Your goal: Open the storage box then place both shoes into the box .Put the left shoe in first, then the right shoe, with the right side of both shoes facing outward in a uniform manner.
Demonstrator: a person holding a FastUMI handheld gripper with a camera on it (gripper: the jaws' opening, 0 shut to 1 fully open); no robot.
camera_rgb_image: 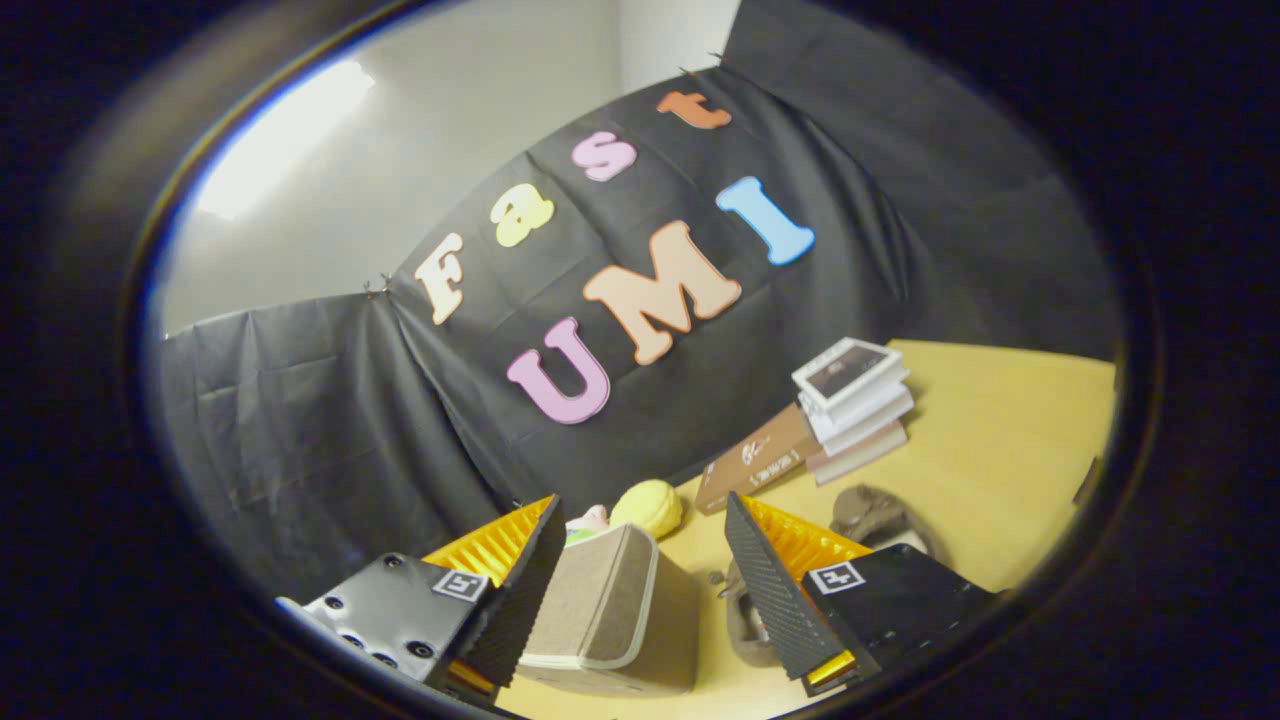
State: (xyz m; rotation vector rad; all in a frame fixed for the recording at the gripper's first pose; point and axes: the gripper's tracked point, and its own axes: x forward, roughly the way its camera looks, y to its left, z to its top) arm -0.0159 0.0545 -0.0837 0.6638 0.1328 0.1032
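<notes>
Beige fabric storage box [610, 615] sits between the spread fingers of the gripper [640, 535], nearer the left one; jaws open, gripping nothing. Brown shoes [872, 512] on the yellow table [1010, 440] at 2 o'clock from the box. Stacked books [855, 405] beyond them.

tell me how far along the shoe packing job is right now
Nothing looks done yet. The storage box sits between the fingers of the tool, which is open and gripping nothing; whether its lid is open cannot be told. Both shoes are on the table, outside the box: one by a finger, another beyond. Still left: opening the box and loading both shoes.
</notes>
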